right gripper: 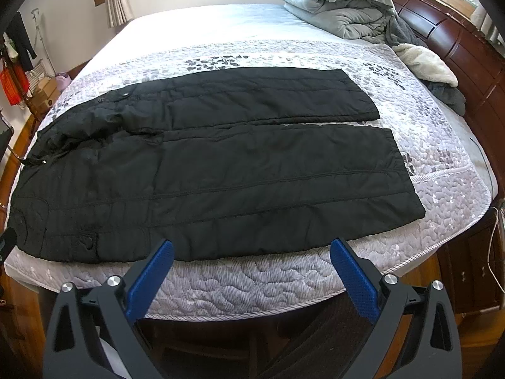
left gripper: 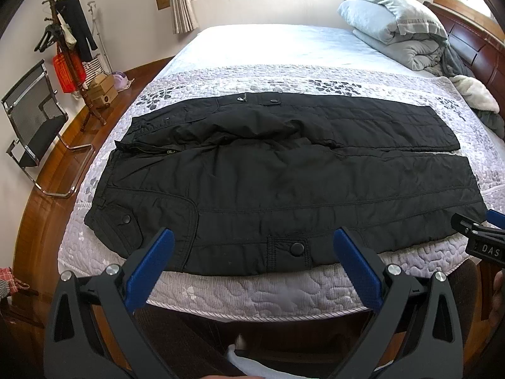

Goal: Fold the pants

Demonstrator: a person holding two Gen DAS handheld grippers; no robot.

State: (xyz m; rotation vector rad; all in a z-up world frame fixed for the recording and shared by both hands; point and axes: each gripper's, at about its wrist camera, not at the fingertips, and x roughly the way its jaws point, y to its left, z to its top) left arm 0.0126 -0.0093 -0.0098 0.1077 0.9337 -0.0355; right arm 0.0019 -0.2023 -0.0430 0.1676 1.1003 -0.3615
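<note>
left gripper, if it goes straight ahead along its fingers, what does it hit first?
Most likely the near edge of the black pants, around the snap-button tab that sits between the open fingers of the left gripper. Depth is unclear; angled lower, it would meet the quilted bedspread first.

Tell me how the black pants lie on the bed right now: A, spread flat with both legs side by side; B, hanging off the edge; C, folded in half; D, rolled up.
A: the black pants lie spread flat on the quilt, both legs stretched out side by side.

right gripper cropped at edge
</note>
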